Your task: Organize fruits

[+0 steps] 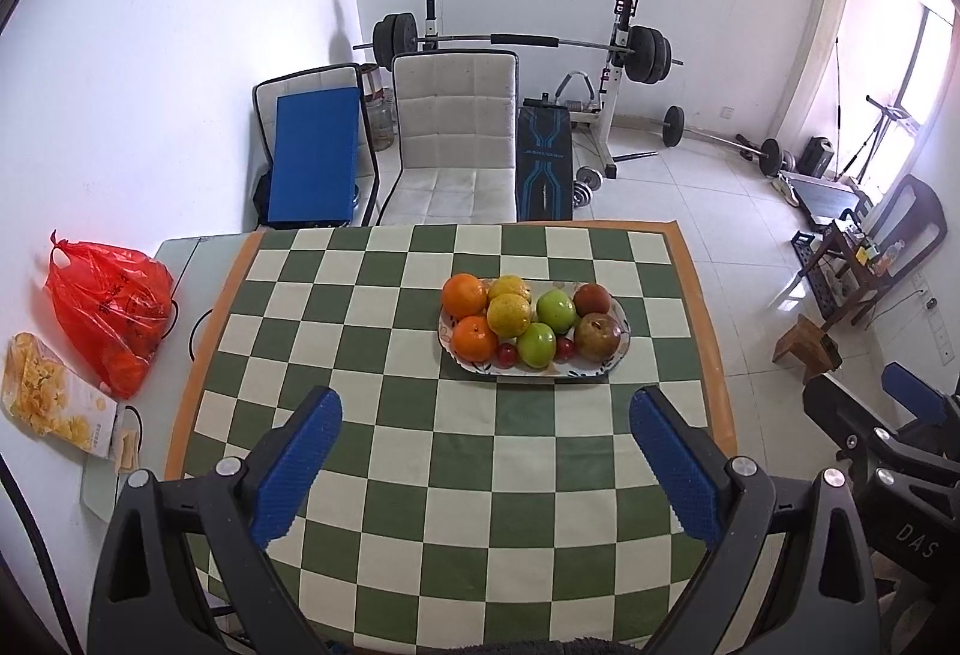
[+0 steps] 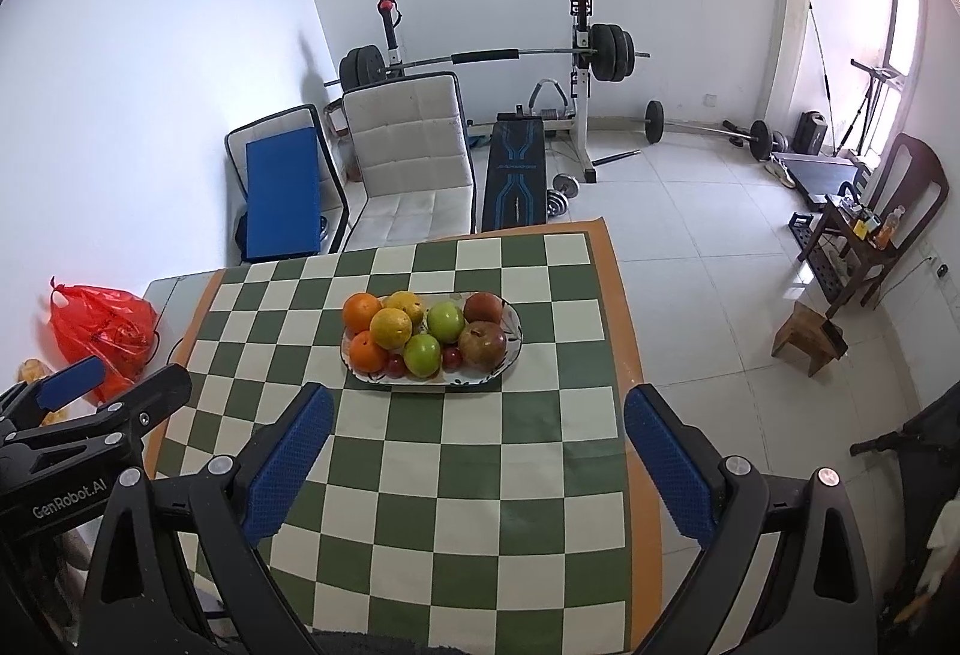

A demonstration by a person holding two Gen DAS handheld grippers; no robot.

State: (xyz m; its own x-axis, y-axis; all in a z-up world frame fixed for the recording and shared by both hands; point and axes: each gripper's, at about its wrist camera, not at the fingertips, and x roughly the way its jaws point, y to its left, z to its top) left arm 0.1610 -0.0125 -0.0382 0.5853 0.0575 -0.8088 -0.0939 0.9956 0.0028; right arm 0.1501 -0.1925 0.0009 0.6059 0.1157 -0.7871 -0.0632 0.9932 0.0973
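An oval white plate (image 1: 600,370) (image 2: 513,355) sits mid-table on the green-and-white checked cloth (image 1: 456,475) (image 2: 456,475). It holds two oranges (image 1: 464,295) (image 2: 362,311), two yellow citrus (image 1: 509,315) (image 2: 390,328), two green apples (image 1: 536,345) (image 2: 422,354), two red-brown apples (image 1: 598,335) (image 2: 482,343) and small red fruits (image 1: 506,353) (image 2: 395,364). My left gripper (image 1: 486,403) is open and empty, above the cloth in front of the plate. My right gripper (image 2: 478,403) is open and empty, likewise. Each gripper also shows at the other view's edge.
A red plastic bag (image 1: 108,310) (image 2: 102,331) and a snack packet (image 1: 54,403) lie on the table's left part. A white chair (image 1: 456,139) (image 2: 414,157) stands behind the table, with a weight bench (image 1: 543,163) and barbell rack beyond. The table's right edge drops to tiled floor.
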